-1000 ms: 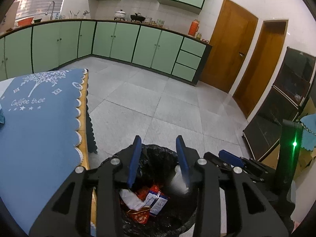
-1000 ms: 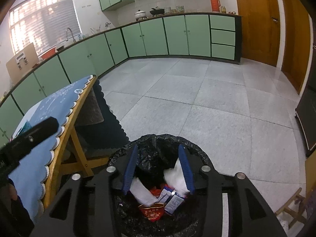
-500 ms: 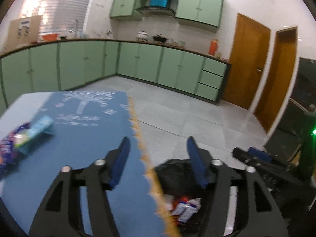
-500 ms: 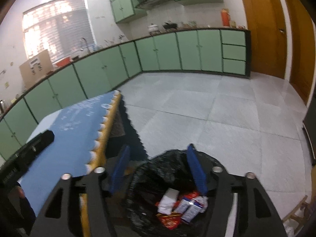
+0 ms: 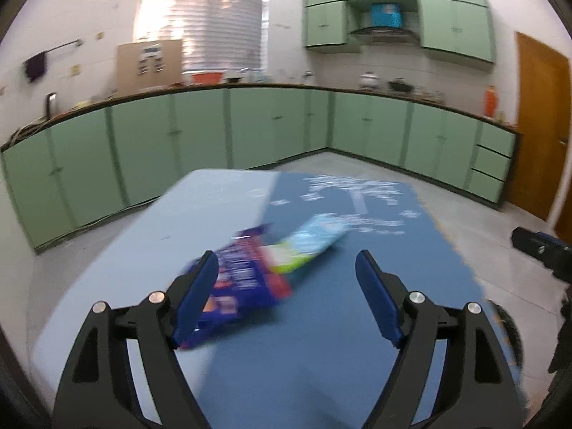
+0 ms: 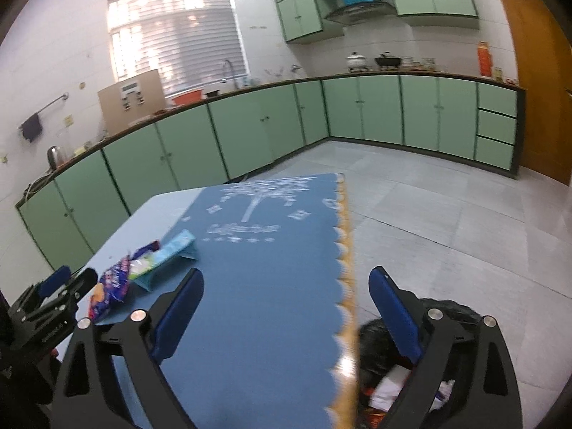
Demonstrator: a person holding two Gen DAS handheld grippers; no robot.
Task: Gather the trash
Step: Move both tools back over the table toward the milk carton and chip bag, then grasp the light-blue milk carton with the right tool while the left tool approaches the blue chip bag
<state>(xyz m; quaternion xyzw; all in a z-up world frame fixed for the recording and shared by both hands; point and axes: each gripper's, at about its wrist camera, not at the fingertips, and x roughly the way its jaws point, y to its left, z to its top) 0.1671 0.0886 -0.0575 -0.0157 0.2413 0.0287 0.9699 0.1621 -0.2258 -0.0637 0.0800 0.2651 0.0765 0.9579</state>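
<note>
The left gripper hangs over the table with its jaws spread wide and nothing clamped between them; they have just been opening. Two pieces of trash lie on the blue tablecloth just ahead of it: a purple snack wrapper and a light blue and green packet. The wrapper sits at the left finger, part of it hidden behind that finger, though the blur leaves it unclear whether the two touch. The packet lies just beyond the wrapper, further from the gripper and a little to the right, and the wrapper's far end overlaps it. In the right wrist view the same purple snack wrapper and light blue and green packet lie to the near left of the blue tablecloth, well left of the right gripper and just in front of the left gripper. The right gripper is likewise released, its jaws wide and empty, having just been opening; it straddles the scalloped right edge of the cloth. Below that edge, at the near right on the floor, stands a bin lined with a black bag. Inside it lies collected trash: white crumpled paper and red packaging, partly hidden behind the right finger.
</note>
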